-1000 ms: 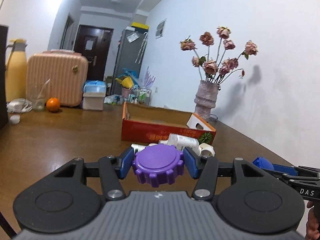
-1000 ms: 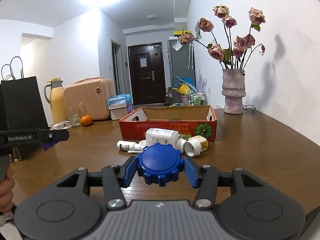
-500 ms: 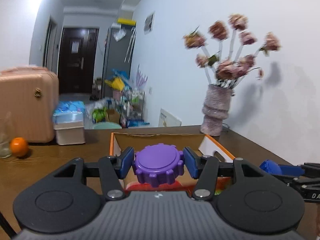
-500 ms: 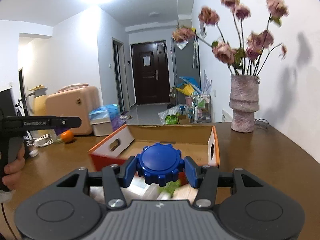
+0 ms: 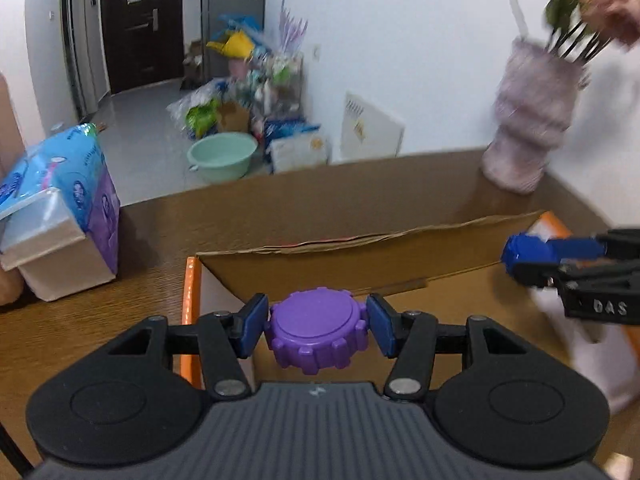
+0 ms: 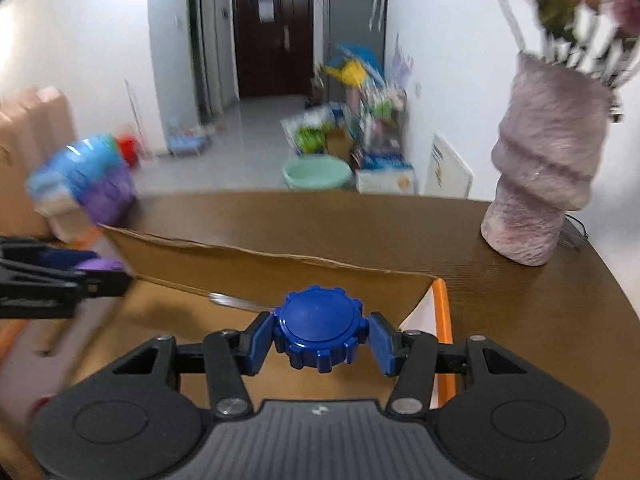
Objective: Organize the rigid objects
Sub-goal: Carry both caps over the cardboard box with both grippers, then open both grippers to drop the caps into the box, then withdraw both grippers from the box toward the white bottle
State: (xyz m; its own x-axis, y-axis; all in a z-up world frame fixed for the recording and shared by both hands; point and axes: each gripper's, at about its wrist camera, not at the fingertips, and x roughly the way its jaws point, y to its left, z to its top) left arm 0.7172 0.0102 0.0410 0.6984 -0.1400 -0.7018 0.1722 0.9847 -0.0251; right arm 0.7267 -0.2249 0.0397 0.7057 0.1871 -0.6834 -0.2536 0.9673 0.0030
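purple cap (image 5: 318, 334) between left jaws, blue cap (image 6: 320, 334) between right jaws

Brown wood table (image 6: 520, 300) w/ cardboard box (image 5: 360, 256), pink vase (image 6: 540, 184), tissue pack (image 5: 60, 208) on it.

Both views are evenly bright with soft indoor light and faint shadows. Motion blur smears the vase (image 6: 548, 184) at right and the tissue pack (image 6: 86, 176) at left. Fisheye distortion bends the edges, and corners go black.
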